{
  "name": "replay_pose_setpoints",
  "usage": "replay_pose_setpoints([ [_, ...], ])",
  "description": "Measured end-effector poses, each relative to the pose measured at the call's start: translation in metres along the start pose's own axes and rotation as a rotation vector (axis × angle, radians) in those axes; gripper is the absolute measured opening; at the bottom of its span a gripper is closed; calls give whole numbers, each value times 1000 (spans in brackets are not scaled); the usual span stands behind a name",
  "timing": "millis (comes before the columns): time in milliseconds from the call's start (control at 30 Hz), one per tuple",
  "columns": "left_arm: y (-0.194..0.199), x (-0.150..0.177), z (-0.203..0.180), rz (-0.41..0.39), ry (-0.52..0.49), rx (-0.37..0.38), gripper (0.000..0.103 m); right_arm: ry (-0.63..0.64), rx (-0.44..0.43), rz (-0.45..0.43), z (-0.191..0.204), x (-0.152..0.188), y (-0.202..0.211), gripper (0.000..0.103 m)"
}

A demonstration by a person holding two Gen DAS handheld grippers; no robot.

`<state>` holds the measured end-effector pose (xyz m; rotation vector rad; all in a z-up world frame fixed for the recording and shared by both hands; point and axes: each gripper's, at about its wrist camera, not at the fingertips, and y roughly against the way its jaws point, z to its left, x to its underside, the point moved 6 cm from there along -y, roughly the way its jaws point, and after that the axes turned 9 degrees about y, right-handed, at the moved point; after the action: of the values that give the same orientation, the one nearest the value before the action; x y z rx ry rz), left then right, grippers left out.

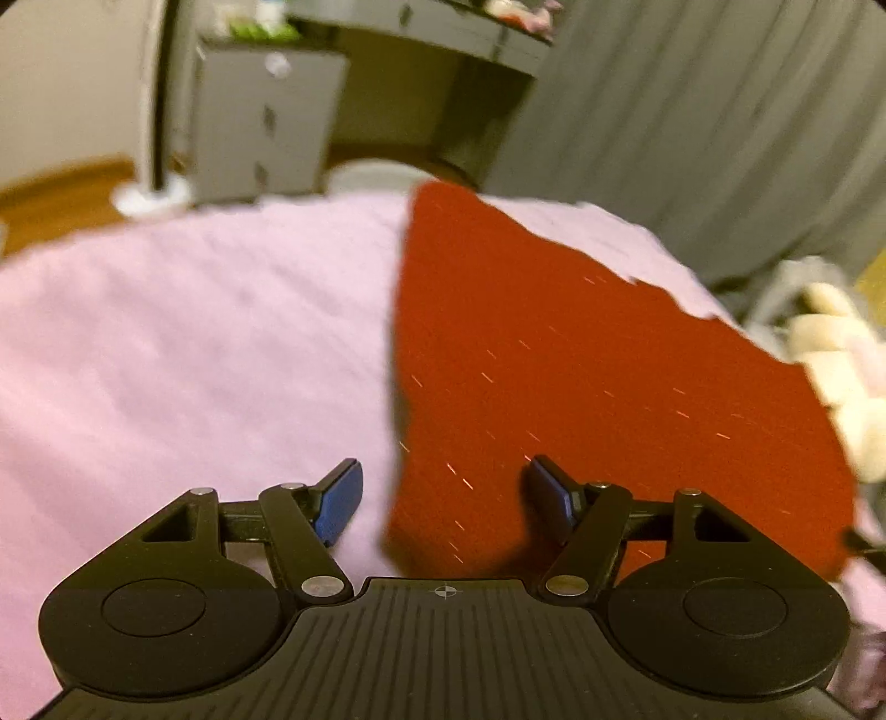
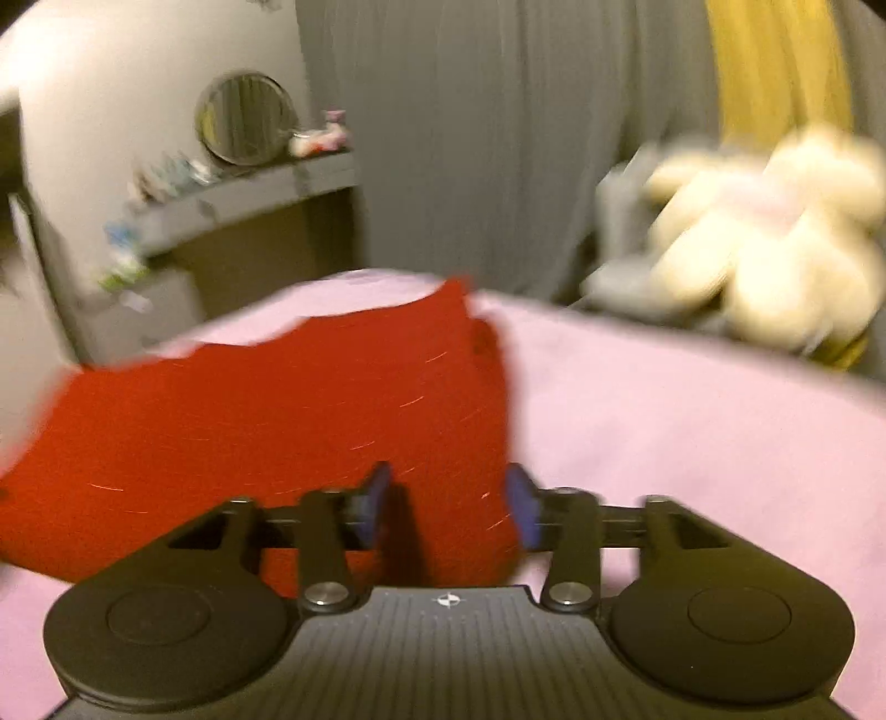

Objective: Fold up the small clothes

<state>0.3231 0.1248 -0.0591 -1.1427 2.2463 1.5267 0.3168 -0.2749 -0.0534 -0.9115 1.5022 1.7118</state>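
A small red garment (image 1: 581, 387) with pale flecks lies flat on the pink bedsheet (image 1: 194, 343). In the left wrist view my left gripper (image 1: 446, 501) is open, its blue pads astride the garment's near left corner, just above it. In the right wrist view the same red garment (image 2: 266, 421) spreads to the left on the pink bedsheet (image 2: 692, 432). My right gripper (image 2: 451, 501) is open, its pads astride the garment's near right corner. Neither gripper holds anything. Both views are blurred by motion.
A cream plush toy (image 2: 764, 243) lies at the bed's far right edge; it also shows in the left wrist view (image 1: 841, 360). Grey curtains (image 2: 498, 138) hang behind the bed. A grey desk (image 1: 421, 33) and drawer unit (image 1: 260, 122) stand beyond the bed's far edge.
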Motion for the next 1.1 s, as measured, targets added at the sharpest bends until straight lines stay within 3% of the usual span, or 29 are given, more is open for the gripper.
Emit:
replay_pose_setpoints([
  [100, -5, -1, 2, 44, 55, 77, 63, 32, -9, 31, 1, 8, -6, 54],
  [267, -3, 3, -1, 73, 51, 159, 61, -11, -29, 48, -20, 5, -9, 55],
  [367, -8, 3, 0, 96, 62, 189, 59, -78, -105, 74, -29, 10, -16, 56],
  [400, -10, 3, 0, 98, 64, 189, 58, -71, -127, 79, -28, 11, -19, 55],
  [433, -13, 1, 1, 98, 64, 184, 55, -73, -150, 86, -25, 12, -22, 40],
  [500, -12, 0, -2, 89, 55, 166, 40, -74, -144, 108, -21, 10, -28, 28],
  [533, -10, -1, -3, 79, 48, 155, 33, -67, -129, 109, -19, 8, -27, 16],
  [567, -6, -2, -4, 76, 45, 150, 28, -53, -133, 94, -14, 4, -22, 16],
  [733, 11, -11, -11, 17, 3, 149, 23, -76, -150, 11, -15, -11, -4, 12],
  [833, 3, -7, -4, 40, -18, 97, 21, -50, -55, 63, -26, 1, -11, 12],
  [967, -9, -3, 10, 89, 65, 92, 22, 44, 42, 101, -17, 9, -17, 12],
  [1100, -6, -4, 0, 84, 27, 55, 22, 37, 48, 92, -9, 3, -12, 11],
])
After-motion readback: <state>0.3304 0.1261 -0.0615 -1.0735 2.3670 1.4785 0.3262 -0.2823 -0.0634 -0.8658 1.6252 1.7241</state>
